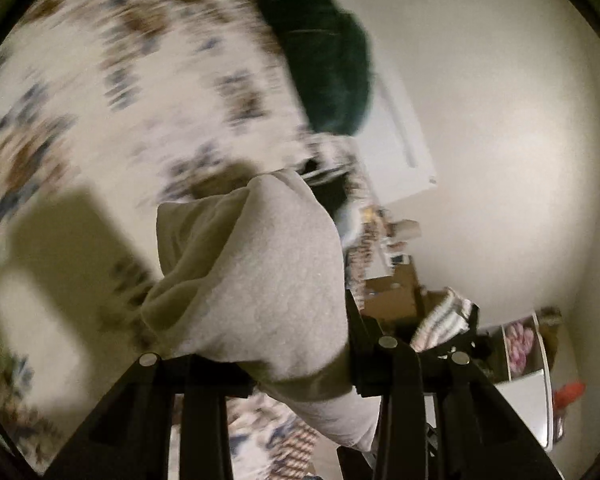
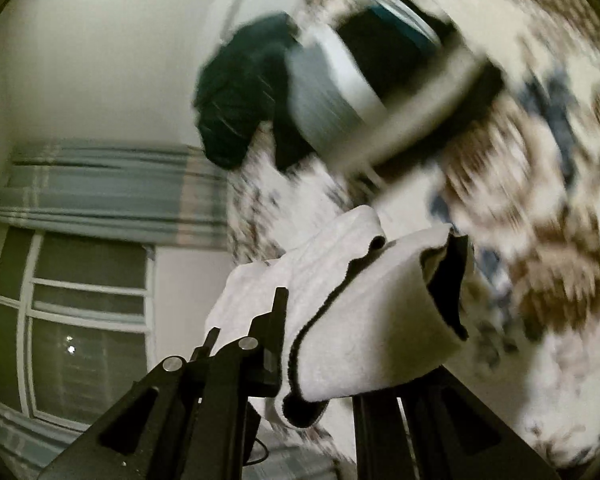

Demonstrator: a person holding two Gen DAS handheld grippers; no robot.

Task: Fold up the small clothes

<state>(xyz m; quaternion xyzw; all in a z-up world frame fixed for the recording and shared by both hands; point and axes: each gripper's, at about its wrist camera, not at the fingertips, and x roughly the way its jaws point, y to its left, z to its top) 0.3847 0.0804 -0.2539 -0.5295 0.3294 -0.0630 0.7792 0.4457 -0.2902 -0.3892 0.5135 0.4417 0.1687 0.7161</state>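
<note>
Left wrist view: left hand-held gripper (image 1: pixel 300 340) clamped on a pale fleece garment (image 1: pixel 260 272) that hides its fingertips; beyond, a floral bedspread (image 1: pixel 140 80) and dark green cloth (image 1: pixel 324 52), both motion-blurred. Right wrist view: right hand-held gripper (image 2: pixel 340 320) pinches the same garment's (image 2: pixel 360 312) dark-lined edge, one finger hidden; blurred basket (image 2: pixel 360 92) beyond.

Pale grey fleece garment (image 1: pixel 256 280) showing black edging; bedspread (image 1: pixel 140 92) showing white ground with brown and blue floral print; dark green cloth (image 1: pixel 324 52) lying on it; black gripper fingers (image 2: pixel 278 320).
</note>
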